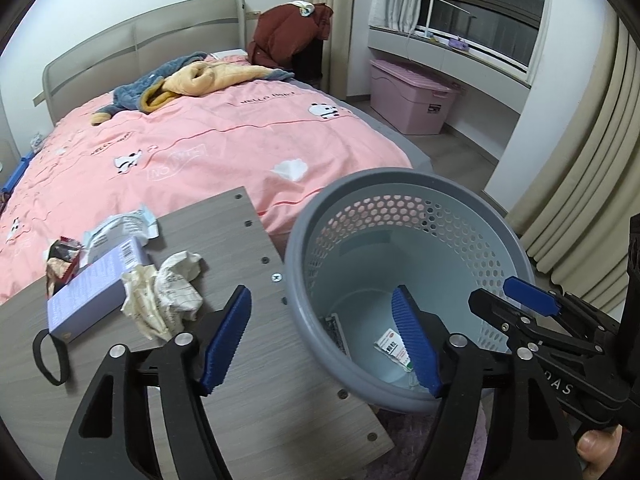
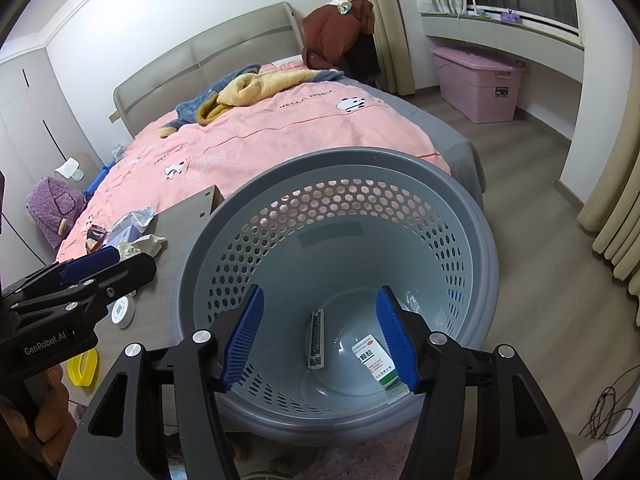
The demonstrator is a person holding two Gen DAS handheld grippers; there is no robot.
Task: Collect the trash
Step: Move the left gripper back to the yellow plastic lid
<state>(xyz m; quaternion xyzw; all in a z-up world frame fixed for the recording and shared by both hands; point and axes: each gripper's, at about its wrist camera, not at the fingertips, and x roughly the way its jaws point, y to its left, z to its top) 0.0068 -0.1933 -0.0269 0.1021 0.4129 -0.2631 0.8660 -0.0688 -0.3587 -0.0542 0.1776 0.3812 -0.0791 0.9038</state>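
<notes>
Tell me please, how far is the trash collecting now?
Partly done. The grey perforated plastic bin already holds a white-and-green sachet and a thin flat strip. Nothing is in hand: the left claw and right claw are both open and empty. Left on the wooden table: crumpled white paper, a lilac cardboard box and torn wrappers.

i'm looking across a bedroom: a wide bed under a pink cartoon-print duvet (image 1: 208, 140), with a grey padded headboard (image 1: 136, 40) against the plain white wall (image 2: 160, 12). a blue and yellow fleece garment (image 2: 244, 92) lies crumpled near the pillows. past the bed, a rust-brown coat (image 1: 288, 36) hangs over a dark chair. a pink lidded plastic storage bin (image 2: 478, 80) sits on the pale wood floor (image 2: 532, 240) below a dark curved window (image 1: 484, 4). beige curtains (image 1: 580, 168) hang on the right.
</notes>
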